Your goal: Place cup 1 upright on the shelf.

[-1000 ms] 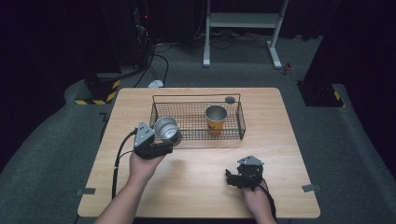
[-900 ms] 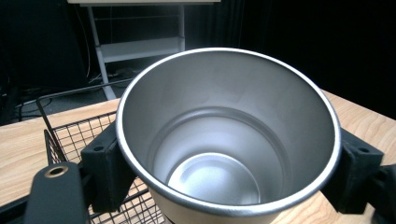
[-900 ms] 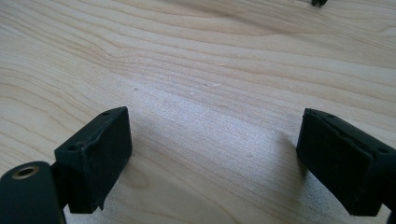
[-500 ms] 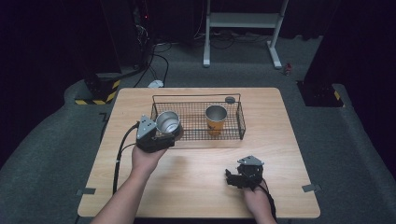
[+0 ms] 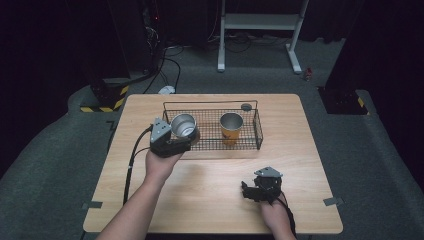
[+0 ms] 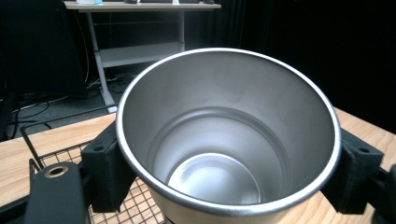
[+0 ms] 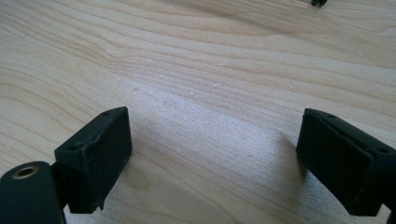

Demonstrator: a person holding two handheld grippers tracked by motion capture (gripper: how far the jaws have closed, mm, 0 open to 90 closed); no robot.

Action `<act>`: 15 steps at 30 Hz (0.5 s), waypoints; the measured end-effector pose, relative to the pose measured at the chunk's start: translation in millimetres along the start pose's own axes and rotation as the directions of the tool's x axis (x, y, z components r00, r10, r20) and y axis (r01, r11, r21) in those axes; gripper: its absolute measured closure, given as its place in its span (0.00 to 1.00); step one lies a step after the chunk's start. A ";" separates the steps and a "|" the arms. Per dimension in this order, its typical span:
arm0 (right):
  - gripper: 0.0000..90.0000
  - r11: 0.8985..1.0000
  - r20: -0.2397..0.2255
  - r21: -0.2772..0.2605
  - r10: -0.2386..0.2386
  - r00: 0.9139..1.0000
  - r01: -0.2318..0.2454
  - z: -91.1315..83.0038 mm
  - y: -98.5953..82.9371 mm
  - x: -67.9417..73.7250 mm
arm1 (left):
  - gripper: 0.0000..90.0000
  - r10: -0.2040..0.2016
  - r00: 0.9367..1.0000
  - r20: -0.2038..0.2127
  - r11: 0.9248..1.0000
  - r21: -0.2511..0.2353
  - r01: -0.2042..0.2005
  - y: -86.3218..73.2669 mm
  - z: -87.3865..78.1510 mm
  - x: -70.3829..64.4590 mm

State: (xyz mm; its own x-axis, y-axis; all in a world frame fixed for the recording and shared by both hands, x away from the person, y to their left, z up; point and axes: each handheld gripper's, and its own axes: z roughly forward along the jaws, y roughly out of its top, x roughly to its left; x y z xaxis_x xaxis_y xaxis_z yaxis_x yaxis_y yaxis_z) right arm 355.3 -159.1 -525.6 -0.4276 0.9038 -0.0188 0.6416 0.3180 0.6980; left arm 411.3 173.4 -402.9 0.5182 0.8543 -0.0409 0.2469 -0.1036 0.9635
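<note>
- steel cup (image 5: pixel 183 125) sits clamped in the left gripper (image 5: pixel 170 140), one black jaw pressed on each side of its wall just under the rim, mouth tipped toward the gripper's own camera.
- in the left gripper view the steel cup (image 6: pixel 227 135) shows a bare shiny inside and nothing in it.
- wire basket (image 5: pixel 258 131) lies just ahead of and under the left gripper; the cup hangs over its near left corner, above the mesh.
- orange cup (image 5: pixel 231 127) stands upright inside the basket, off to the gripper's right, apart from the held cup.
- right gripper (image 5: pixel 261 186) rests low on the wooden table (image 5: pixel 310 165), well apart from the basket, its jaws spread wide with only bare wood between them (image 7: pixel 215 154).
</note>
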 end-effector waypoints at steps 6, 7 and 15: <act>0.11 1.000 0.000 0.000 0.001 1.000 -0.001 0.0 0.0 0.0 | 0.21 0.011 1.000 0.001 1.000 0.008 -0.011 4.4 8.7 0.2; 0.11 1.000 0.000 0.000 0.000 1.000 0.000 0.0 0.0 0.0 | 0.21 0.013 1.000 0.002 1.000 0.008 -0.013 5.2 9.5 0.2; 0.11 1.000 0.000 0.000 0.001 1.000 -0.001 0.0 0.0 0.1 | 0.21 0.011 1.000 -0.008 1.000 0.010 -0.011 11.5 19.5 3.8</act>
State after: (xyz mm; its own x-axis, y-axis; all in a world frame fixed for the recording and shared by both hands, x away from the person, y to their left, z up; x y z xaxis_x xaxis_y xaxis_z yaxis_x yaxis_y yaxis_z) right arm 355.3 -159.0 -525.6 -0.4267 0.9042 -0.0181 0.6420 0.3169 0.6981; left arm 432.0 165.5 -397.2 0.5140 0.8573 -0.0280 0.2494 -0.1181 0.9612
